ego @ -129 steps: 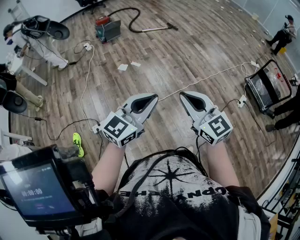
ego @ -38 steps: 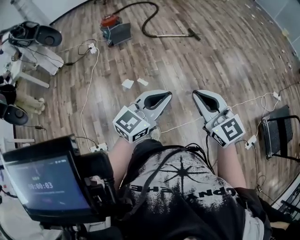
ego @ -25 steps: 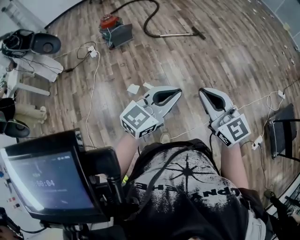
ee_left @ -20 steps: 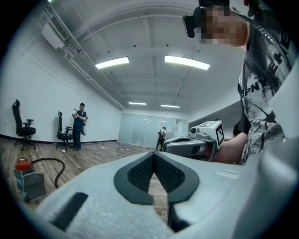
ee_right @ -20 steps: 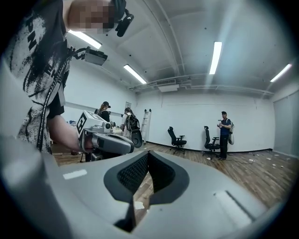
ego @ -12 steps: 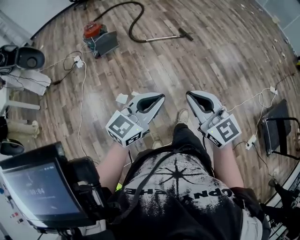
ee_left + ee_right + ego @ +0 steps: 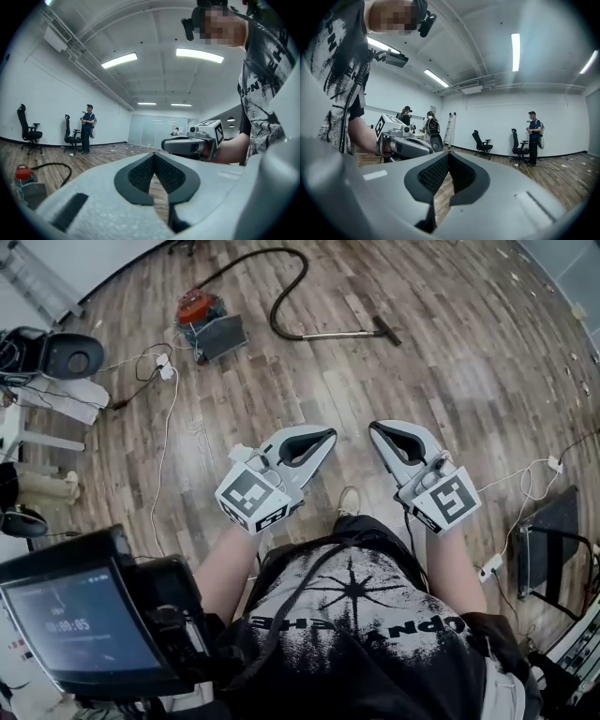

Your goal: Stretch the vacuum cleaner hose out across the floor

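The vacuum cleaner, a red canister [image 7: 199, 307] beside a grey box [image 7: 221, 337], stands on the wooden floor far ahead at upper left. Its black hose [image 7: 281, 282] loops up and round to a metal wand [image 7: 333, 335] that ends in a dark floor head [image 7: 387, 329]. My left gripper [image 7: 330, 434] and right gripper [image 7: 373, 427] are held level side by side in front of the person's body, both shut and holding nothing, well short of the vacuum. In the left gripper view the canister [image 7: 23, 172] and hose [image 7: 51, 166] show low at the left.
White cables and a power strip [image 7: 164, 365] trail over the floor at left. An office chair [image 7: 58, 354] stands at far left and a black frame [image 7: 551, 540] at right with another cable. People [image 7: 87, 129] [image 7: 533, 138], office chairs and a ladder [image 7: 450, 127] stand near the walls.
The person has walked across the floor towards the vacuum cleaner, which now lies nearer in the head view. Both grippers travelled along, still shut and level.
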### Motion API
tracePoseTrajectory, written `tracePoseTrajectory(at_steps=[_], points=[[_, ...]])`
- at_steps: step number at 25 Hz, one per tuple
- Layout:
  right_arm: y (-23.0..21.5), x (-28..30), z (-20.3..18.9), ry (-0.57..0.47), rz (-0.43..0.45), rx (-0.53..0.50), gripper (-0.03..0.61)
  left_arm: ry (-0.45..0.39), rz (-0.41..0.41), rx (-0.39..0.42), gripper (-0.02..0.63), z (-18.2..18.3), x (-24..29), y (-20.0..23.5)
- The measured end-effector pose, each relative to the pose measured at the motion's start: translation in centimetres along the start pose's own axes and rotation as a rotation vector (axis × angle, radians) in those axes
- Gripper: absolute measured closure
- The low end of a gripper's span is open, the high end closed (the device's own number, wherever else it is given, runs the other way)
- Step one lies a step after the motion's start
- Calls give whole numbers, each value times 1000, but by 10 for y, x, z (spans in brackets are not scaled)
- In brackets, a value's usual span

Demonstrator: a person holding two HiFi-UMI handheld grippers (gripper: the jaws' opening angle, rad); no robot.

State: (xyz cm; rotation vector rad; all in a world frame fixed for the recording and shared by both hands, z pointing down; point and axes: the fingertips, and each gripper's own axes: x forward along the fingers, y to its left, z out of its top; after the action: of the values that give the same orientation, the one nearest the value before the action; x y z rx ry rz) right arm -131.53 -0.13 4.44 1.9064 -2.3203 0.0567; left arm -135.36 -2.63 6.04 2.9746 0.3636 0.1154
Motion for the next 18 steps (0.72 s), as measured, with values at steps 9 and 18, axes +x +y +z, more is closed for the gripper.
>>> tracePoseTrajectory(at_steps=[9,18], points=[[-115,-18,-10,-24,32,-9,572,0,34,9,612,13,116,36],[-179,-22,-13,-51,19,8,572,7,49,29,612,27,168,56]])
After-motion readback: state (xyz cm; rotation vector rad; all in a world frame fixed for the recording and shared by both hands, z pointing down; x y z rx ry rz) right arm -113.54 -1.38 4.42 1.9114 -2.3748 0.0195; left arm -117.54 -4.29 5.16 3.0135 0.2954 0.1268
